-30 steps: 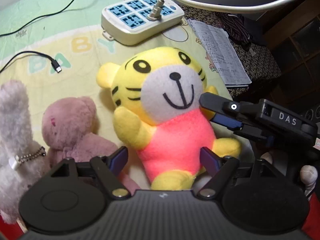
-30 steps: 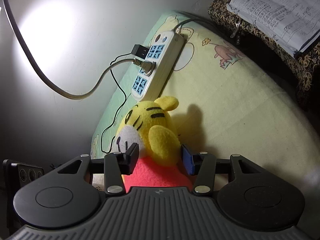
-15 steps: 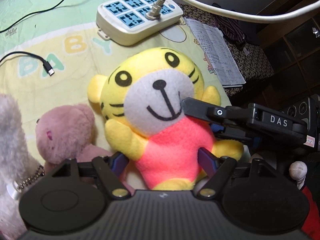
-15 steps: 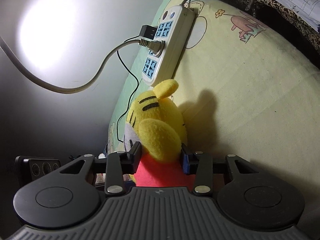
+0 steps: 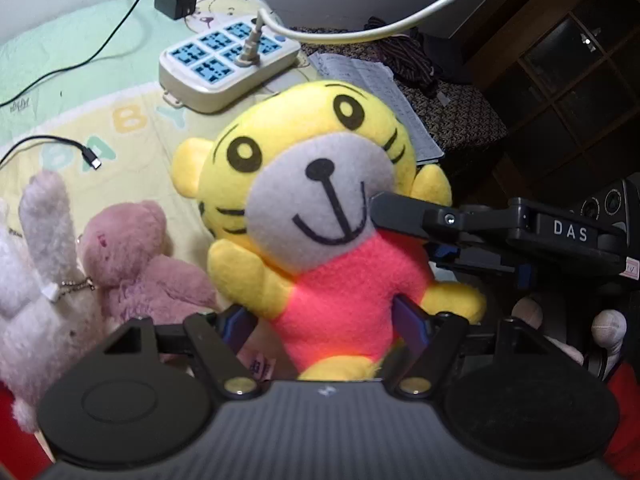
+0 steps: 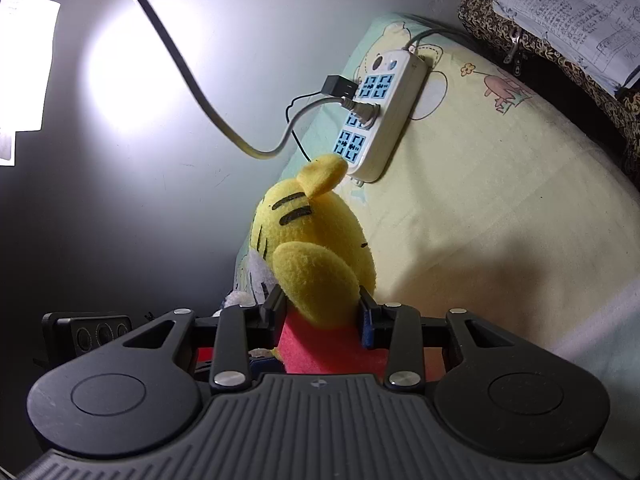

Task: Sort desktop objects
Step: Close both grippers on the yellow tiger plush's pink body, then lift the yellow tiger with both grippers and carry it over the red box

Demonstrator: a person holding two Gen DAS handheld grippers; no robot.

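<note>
A yellow tiger plush [image 5: 320, 216] in a pink shirt fills the middle of the left wrist view, raised off the baby-print blanket [image 5: 80, 80]. My right gripper [image 5: 400, 228] reaches in from the right and is shut on the plush at its arm and shoulder. From the right wrist, the yellow arm of the plush [image 6: 316, 248] is pinched in the right gripper [image 6: 320, 312]. My left gripper [image 5: 324, 320] is open, its fingers set wide on either side of the plush's pink lower body.
A pink bear [image 5: 128, 248] and a white fluffy plush [image 5: 36, 280] lie at the left. A power strip [image 5: 224, 68] with a plugged white cable, a black adapter [image 5: 176, 0] and a loose USB cable [image 5: 90, 160] sit farther back. A notebook [image 5: 380, 100] lies on patterned cloth at the right.
The right gripper's fingers have closed tighter on the plush's arm. The plush has risen and sits higher and larger in the left wrist view. The left gripper's opening is unchanged.
</note>
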